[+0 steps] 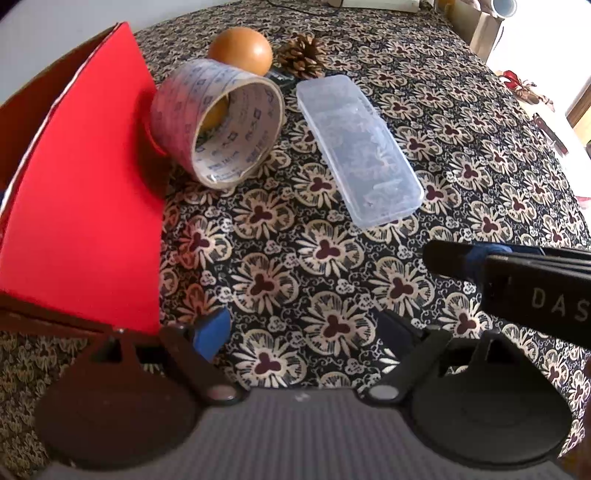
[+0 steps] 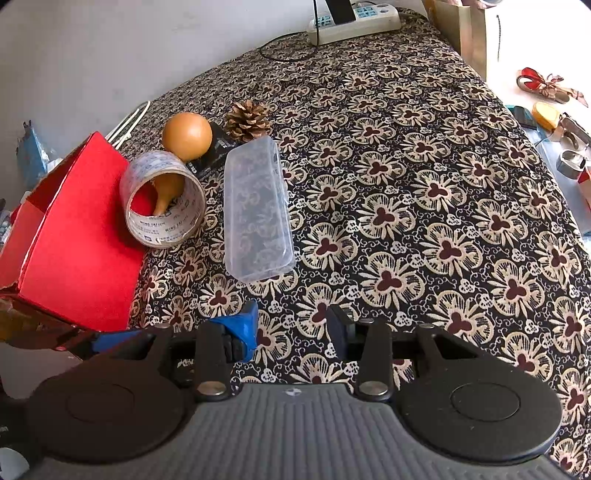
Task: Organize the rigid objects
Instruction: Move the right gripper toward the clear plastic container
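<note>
A red open box (image 1: pixel 81 192) (image 2: pixel 74 236) stands at the left on the patterned cloth. A roll of printed tape (image 1: pixel 218 122) (image 2: pixel 162 199) leans against it. A brown gourd (image 1: pixel 242 50) (image 2: pixel 186 136) lies behind the roll, its neck inside the roll. A pine cone (image 1: pixel 301 55) (image 2: pixel 246 120) and a small dark box (image 2: pixel 214 153) lie beside the gourd. A clear plastic case (image 1: pixel 358 147) (image 2: pixel 256 210) lies to the right of the tape. My left gripper (image 1: pixel 303 332) is open and empty near the red box. My right gripper (image 2: pixel 291 325) is open and empty, in front of the case; it also shows in the left wrist view (image 1: pixel 517 273).
A white power strip (image 2: pixel 354 20) with a cable sits at the table's far edge. A cardboard piece (image 2: pixel 465 33) stands at the far right. Ribbon and metal bits (image 2: pixel 554 110) lie off the right edge. The flowered cloth (image 2: pixel 443 221) covers the table.
</note>
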`<state>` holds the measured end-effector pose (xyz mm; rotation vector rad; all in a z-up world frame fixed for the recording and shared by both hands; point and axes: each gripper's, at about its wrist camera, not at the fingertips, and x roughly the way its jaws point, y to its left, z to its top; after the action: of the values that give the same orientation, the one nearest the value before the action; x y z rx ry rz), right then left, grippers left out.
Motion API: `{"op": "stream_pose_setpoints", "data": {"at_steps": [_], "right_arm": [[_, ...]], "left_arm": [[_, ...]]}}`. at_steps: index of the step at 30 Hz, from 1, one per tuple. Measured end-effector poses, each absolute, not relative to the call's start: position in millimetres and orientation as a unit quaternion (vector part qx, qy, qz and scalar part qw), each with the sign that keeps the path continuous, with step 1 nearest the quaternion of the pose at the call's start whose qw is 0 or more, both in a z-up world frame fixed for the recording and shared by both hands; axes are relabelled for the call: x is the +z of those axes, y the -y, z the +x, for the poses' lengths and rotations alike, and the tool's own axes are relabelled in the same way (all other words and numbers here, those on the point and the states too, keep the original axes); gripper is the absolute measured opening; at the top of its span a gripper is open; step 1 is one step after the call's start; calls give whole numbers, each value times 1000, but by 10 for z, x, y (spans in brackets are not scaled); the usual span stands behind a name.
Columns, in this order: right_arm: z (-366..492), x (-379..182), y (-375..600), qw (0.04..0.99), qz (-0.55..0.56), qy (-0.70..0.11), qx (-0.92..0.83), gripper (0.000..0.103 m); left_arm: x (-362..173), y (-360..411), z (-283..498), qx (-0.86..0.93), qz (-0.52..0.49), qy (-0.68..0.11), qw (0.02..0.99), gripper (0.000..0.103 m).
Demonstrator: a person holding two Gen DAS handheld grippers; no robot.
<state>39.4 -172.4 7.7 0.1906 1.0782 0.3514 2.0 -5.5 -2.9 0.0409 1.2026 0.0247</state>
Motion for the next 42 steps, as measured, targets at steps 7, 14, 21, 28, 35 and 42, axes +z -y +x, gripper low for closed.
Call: {"op": "stream_pose_setpoints", "data": {"at_steps": [7, 14, 21, 28, 35, 42], "right_arm": [[359, 117, 1778, 843, 91, -504, 165, 25], [327, 121, 1833, 845, 98, -499, 166, 25], [384, 242, 1763, 858, 84, -475, 175, 25], [580, 503, 1706, 885, 78, -424, 179, 25], [720, 495, 1689, 885, 69, -420, 189, 25], [797, 446, 1602, 879, 66, -425, 204, 25]], "left_arm": [[2, 89, 5, 3, 19, -559, 829, 91], [5, 127, -23, 2, 18, -546, 837, 91], [170, 90, 54, 15, 32, -515, 856, 90], [485, 64, 233, 36, 44, -477, 877, 91], [473, 83, 325, 37, 47, -483, 874, 91], [381, 89, 394, 39, 37, -494, 868, 91]]}}
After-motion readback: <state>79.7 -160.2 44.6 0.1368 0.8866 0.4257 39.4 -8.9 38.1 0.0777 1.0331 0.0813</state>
